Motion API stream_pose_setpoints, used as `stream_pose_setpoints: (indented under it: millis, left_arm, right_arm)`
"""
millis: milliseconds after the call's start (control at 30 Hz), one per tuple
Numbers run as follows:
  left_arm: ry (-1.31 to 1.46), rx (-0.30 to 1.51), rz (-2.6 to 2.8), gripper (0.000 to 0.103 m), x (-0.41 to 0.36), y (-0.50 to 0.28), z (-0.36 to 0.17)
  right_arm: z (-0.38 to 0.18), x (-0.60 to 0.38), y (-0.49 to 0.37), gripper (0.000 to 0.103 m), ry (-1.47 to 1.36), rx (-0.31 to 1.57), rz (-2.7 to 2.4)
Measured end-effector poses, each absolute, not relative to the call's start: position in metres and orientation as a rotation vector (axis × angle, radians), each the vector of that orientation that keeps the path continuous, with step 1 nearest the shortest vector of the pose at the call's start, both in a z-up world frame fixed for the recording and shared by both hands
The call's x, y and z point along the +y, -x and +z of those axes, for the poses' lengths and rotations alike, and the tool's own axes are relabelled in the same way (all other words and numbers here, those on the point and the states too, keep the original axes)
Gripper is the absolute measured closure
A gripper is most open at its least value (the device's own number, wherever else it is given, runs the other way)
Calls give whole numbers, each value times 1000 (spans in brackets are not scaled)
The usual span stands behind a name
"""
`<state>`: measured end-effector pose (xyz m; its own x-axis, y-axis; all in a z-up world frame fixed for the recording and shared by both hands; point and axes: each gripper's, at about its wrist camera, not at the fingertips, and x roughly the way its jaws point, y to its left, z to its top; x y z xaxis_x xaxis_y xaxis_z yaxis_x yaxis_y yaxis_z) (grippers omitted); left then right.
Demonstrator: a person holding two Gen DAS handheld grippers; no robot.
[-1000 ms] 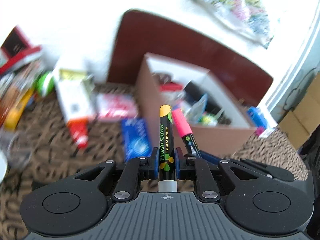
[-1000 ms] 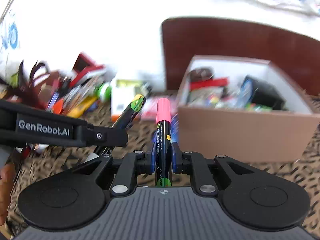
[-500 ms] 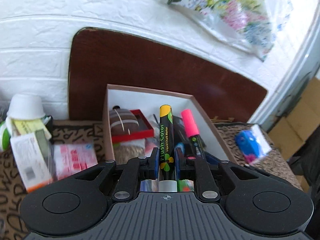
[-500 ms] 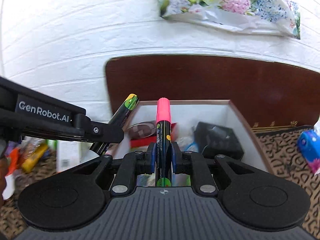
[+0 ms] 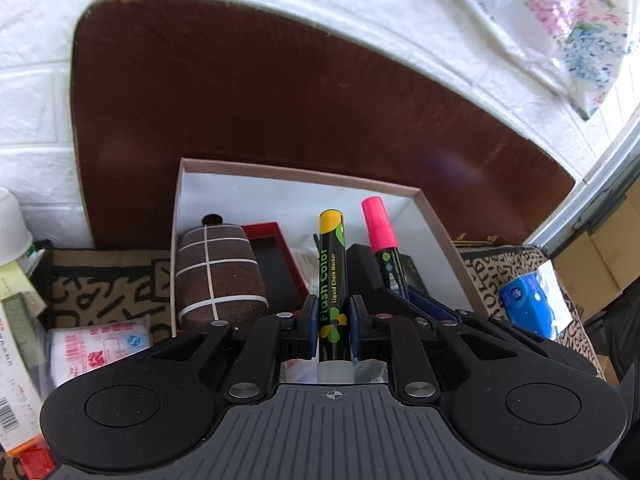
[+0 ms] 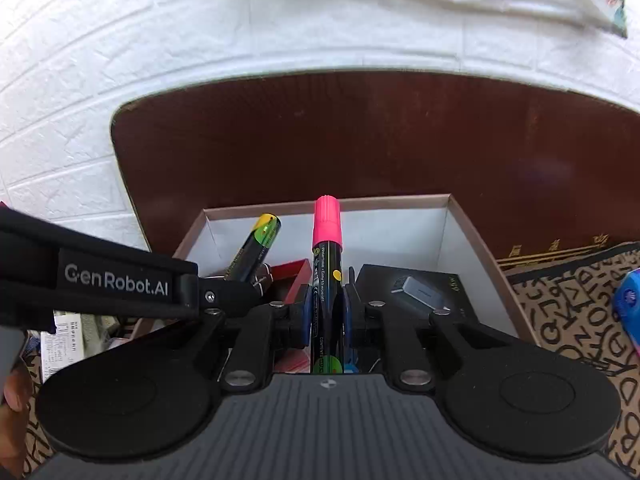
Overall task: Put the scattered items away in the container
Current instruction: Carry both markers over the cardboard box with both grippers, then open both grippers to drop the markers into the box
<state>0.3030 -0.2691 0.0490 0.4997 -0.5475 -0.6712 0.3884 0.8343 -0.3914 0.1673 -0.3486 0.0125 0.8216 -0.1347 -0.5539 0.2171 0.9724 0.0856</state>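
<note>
My left gripper (image 5: 334,322) is shut on a black chalk marker with a yellow cap (image 5: 333,264), held upright over the open cardboard box (image 5: 296,174). My right gripper (image 6: 326,310) is shut on a black marker with a pink cap (image 6: 327,240), also above the box (image 6: 472,232). Each view shows the other tool: the pink marker (image 5: 380,236) stands just right of the yellow one, and the yellow marker (image 6: 256,250) leans at the left. Inside the box lie a brown checked pouch (image 5: 218,272), a red tray (image 5: 276,256) and a black carton (image 6: 416,292).
A dark brown board (image 5: 280,100) leans on the white brick wall behind the box. Packets and a white cup (image 5: 12,228) crowd the patterned mat (image 5: 100,284) at left. A blue packet (image 5: 528,304) lies right of the box. Cardboard cartons (image 5: 600,264) stand at far right.
Both grippers have travelled with their markers from the cluttered mat toward the box. The box has grown larger and now sits directly under both markers.
</note>
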Motion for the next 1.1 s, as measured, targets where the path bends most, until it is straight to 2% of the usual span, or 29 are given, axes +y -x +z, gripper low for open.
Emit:
stream_pose_setpoints:
  millis: [67,100,133,200,233,300,333,367,433,567,667,1100]
  left_arm:
    - [189,881,-572,86,-271,-306,46]
    - [186,881,-574,69,-271,-307,45]
    - [185,878,-566,65,-271,-307,44]
    - [199,868,-546,41,-266,-306,43]
    - [234,865,-572,33,-262,-307,43]
    - [291,870,-613,9,-255,-304,46]
    - [293,861,-610,4,-254,-301,49]
    - [275,834,-600,1,-253,-295,53]
    - [220,775,-591,0,-253,-283,60]
    - [203,780,-611,0,-251,-270,65]
    - [208,801,-612,0,-247,-262,65]
    - [149,769,-632,0,-241,-210,82]
  right_arm:
    - [8,-350,-174,85,-145,592,-189]
    - [6,-351,-176,85,-142,599,-192]
    - [4,-352,-179,85,-140,607,-193]
    - [2,-353,-182,84,-134,618,-191]
    - [2,-353,-181,80,-128,620,-199]
    - [3,-355,-177,54,-113,618,-214]
    - [4,-355,-173,35,-108,607,-217]
    - [4,-355,-169,33,-101,597,-217]
    - [6,-353,-161,32,-79,593,-214]
    - [11,-343,-145,10,-30,580,-209]
    - [16,-332,-135,4,30,568,-221]
    - [37,-310,-98,1,84,559,-229]
